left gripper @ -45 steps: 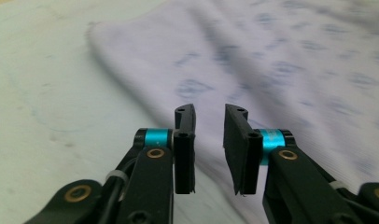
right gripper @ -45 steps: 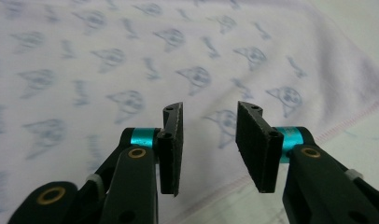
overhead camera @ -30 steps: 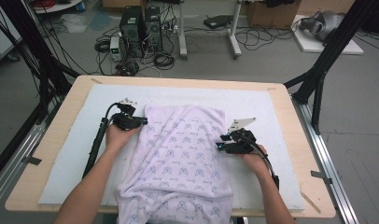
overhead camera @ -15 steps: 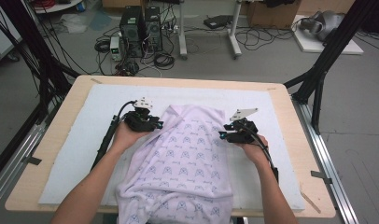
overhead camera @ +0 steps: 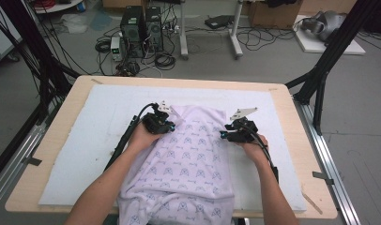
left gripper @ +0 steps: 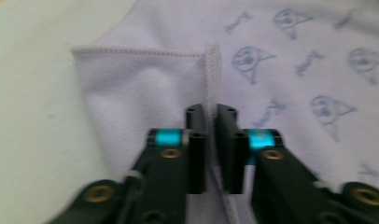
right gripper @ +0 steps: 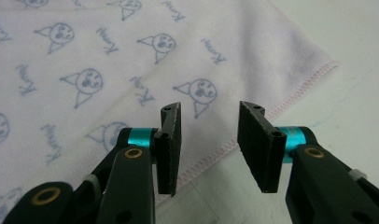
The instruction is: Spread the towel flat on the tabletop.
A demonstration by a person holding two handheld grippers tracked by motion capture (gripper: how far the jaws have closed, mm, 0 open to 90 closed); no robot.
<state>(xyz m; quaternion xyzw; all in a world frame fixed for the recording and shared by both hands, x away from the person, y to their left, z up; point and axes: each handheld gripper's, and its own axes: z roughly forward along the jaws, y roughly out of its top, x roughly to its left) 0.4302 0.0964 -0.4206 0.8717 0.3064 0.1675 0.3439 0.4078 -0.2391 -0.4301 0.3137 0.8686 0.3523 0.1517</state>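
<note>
Since the earlier high view, the left gripper (overhead camera: 169, 127) had carried the upper left corner of the cloth (overhead camera: 188, 159) inward, toward the right gripper (overhead camera: 224, 135), folding that corner over; its jaws had just been closing again, with the hem between them. The work surface was a white felt-like mat (overhead camera: 99, 126) laid on a pale wooden table (overhead camera: 52, 117), which stood on a grey floor strewn with black cables and two computer towers (overhead camera: 140, 26) beyond the far edge. The cloth lay between the two grippers and ran back toward the person, hanging over the near table edge. In the left gripper view, the left gripper (left gripper: 211, 122) was pinched tight on a stitched ridge of the cloth (left gripper: 290, 60), which extended ahead of it. In the right gripper view, the right gripper (right gripper: 209, 122) stood spread above the cloth's (right gripper: 99, 60) hemmed edge, gripping nothing. The fabric was soft, pale lilac, printed with small blue cat faces and lettering, edged with pink stitching.
</note>
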